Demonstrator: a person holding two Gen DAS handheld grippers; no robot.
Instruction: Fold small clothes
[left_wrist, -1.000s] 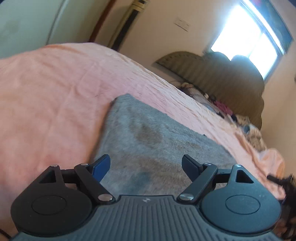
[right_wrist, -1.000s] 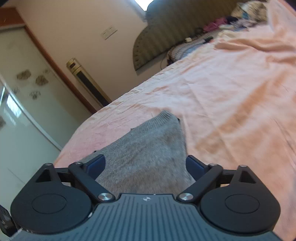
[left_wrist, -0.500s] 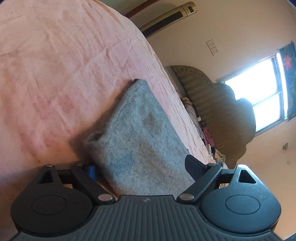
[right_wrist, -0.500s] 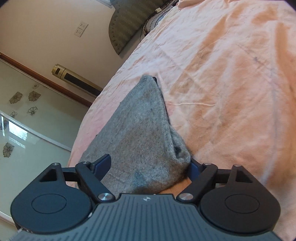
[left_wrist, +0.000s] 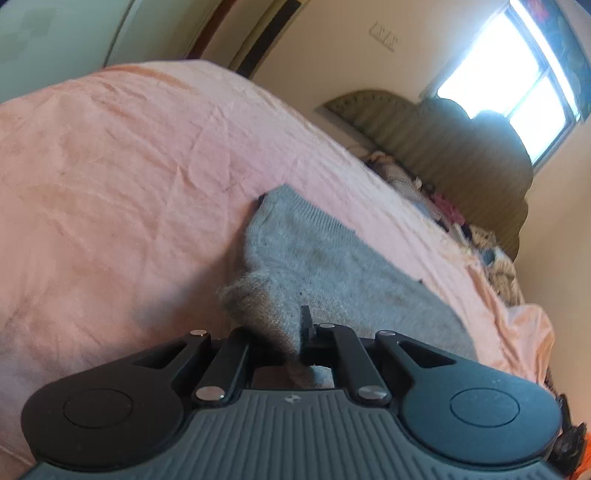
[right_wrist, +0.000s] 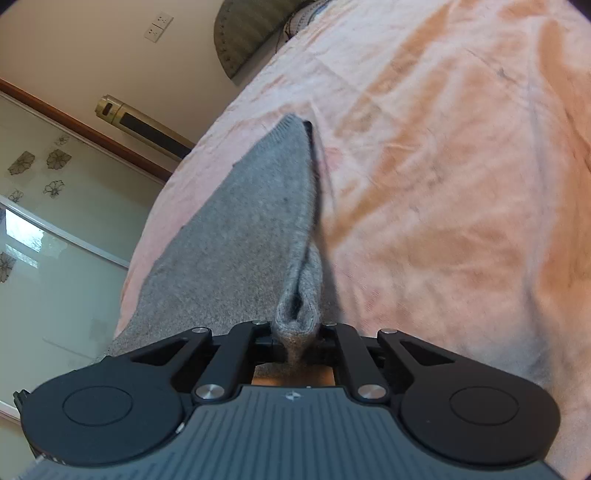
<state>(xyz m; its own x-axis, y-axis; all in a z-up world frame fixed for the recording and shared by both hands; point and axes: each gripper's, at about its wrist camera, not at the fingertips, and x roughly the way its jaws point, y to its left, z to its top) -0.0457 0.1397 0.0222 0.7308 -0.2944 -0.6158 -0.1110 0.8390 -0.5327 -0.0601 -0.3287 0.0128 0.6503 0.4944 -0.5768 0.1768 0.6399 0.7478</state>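
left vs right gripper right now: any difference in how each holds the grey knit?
The left gripper pinches a fuzzy near corner of the grey knit garment; the right gripper pinches a doubled edge that bulges up between its fingers. Both are shut on it, over the pink bedsheet.

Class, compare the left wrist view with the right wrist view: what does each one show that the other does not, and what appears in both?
Only the left wrist view shows the bright window, the clothes pile by the headboard, and the left tongs shut on the grey knit garment.

Only the right wrist view shows the flower-patterned glass panels and the right tongs pinching a bunched garment corner.

Both share the garment, the pink bedsheet, the headboard and a wall socket.
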